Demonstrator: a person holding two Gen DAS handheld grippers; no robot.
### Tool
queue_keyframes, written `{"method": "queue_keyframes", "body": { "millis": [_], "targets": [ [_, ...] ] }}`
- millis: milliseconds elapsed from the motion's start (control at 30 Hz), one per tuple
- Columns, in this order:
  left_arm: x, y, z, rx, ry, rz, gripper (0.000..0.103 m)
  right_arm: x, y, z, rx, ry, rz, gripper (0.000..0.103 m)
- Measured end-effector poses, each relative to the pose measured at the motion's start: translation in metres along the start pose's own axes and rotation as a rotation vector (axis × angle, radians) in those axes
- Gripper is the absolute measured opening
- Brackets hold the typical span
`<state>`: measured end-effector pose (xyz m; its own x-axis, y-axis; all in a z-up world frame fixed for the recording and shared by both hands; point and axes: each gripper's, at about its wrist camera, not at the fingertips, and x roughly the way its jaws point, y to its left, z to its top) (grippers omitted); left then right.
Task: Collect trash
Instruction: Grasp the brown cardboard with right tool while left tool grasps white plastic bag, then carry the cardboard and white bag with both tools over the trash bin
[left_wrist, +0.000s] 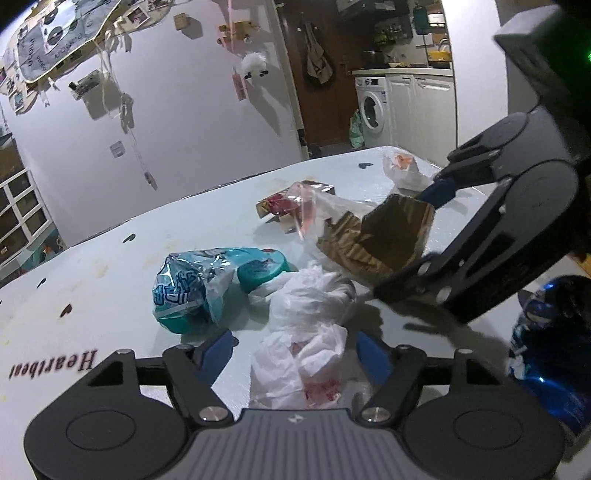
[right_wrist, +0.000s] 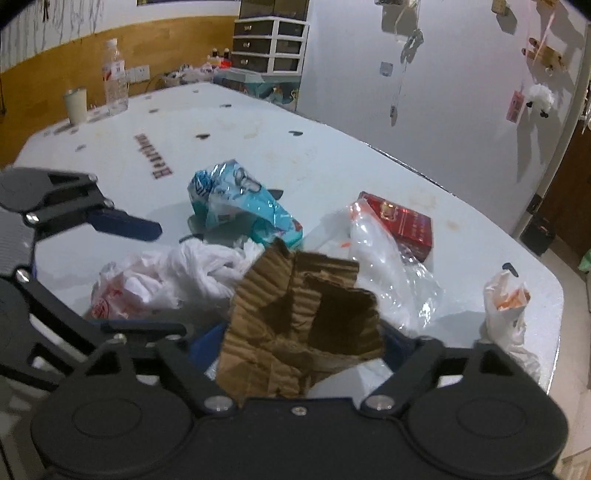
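Trash pile on a pale blue table (right_wrist: 258, 122) printed with dark hearts, white decorated wall behind.
One torn brown cardboard piece (right_wrist: 299, 325) sits between the right gripper's (right_wrist: 301, 343) fingers, contact uncertain; left gripper (left_wrist: 291, 350) spread astride one crumpled white plastic bag (left_wrist: 306, 321); one teal wrapper (left_wrist: 207, 284), one red box (right_wrist: 402, 225).

A crumpled white plastic bag (left_wrist: 306, 325) with red print is seen at lower centre of the left wrist view. A teal wipes packet (left_wrist: 207, 284) lies left of it. Torn brown cardboard (left_wrist: 384, 236) stands tilted at centre right, a red box (left_wrist: 291, 203) under clear film (left_wrist: 325, 206) behind, and a small white bag (left_wrist: 406, 170) farther back.
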<state>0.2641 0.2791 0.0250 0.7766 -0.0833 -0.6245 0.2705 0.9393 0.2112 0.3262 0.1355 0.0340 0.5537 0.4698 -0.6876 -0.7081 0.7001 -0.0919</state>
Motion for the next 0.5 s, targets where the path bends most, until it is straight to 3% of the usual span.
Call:
{"method": "queue_keyframes", "body": {
  "millis": [133,300,500],
  "targets": [
    [0.007,0.001,0.006,-0.031,0.001,0.0,0.073,-0.008,-0.004,0.002,0.004,-0.005,0.004,0.059],
    [0.013,-0.005,0.011,-0.049,0.0,-0.02,0.072,-0.012,-0.008,-0.001,0.021,0.0,0.013,0.059],
    [0.02,-0.012,0.01,-0.054,0.042,0.013,0.042,-0.011,-0.016,-0.007,0.064,0.012,0.014,0.065]
  ]
}}
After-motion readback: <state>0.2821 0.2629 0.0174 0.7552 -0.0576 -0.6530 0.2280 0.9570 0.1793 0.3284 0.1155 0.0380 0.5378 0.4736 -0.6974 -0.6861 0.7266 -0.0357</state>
